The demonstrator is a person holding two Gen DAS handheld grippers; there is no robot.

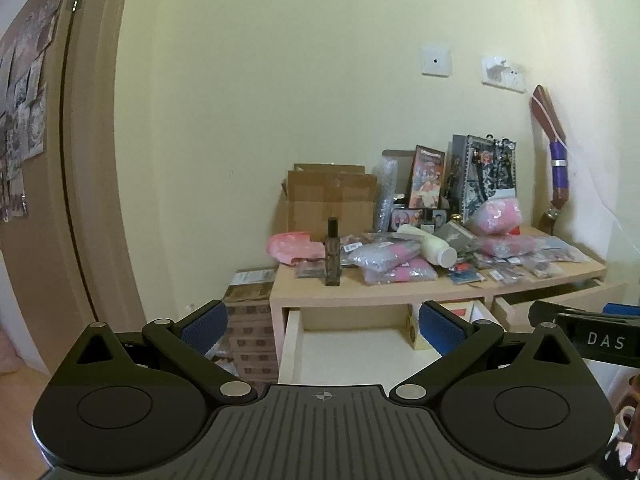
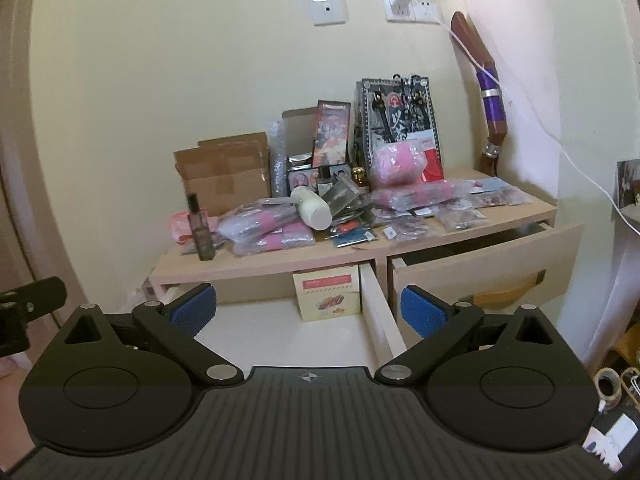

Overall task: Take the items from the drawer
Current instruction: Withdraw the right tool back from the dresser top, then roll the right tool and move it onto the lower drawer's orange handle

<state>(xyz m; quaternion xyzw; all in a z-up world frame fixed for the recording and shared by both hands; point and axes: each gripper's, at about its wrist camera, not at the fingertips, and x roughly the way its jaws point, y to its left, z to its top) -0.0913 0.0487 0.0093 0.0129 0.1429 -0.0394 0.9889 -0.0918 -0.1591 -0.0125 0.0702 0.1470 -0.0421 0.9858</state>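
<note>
Pale wood cabinet (image 2: 280, 270) against cream wall (image 2: 200, 80), two drawers pulled out side by side. Left drawer (image 2: 280, 340) wide open, almost bare; single cream-and-red box (image 2: 326, 294) upright at its back right corner, touching the drawer's right wall. Right drawer (image 2: 488, 276) also out, front panel angled toward camera, contents not visible. Left gripper (image 1: 324, 326) above near end of left drawer, blue pads (image 1: 204, 326) spread wide, nothing between them. Right gripper (image 2: 308, 312) likewise gaping wide and empty, straddling the divide between the two drawers, box showing in the gap between its fingers. Cabinet top crowded: tall dark bottle (image 2: 200, 228) upright near left front edge, white bottle (image 2: 312, 204) lying on its side, pink packets (image 2: 264, 228) in clear wrap, open cardboard box (image 2: 224, 172) at back left, framed pictures and patterned bag toward back. Purple-wrapped wooden object (image 2: 490, 92) leaning in right corner.
</note>
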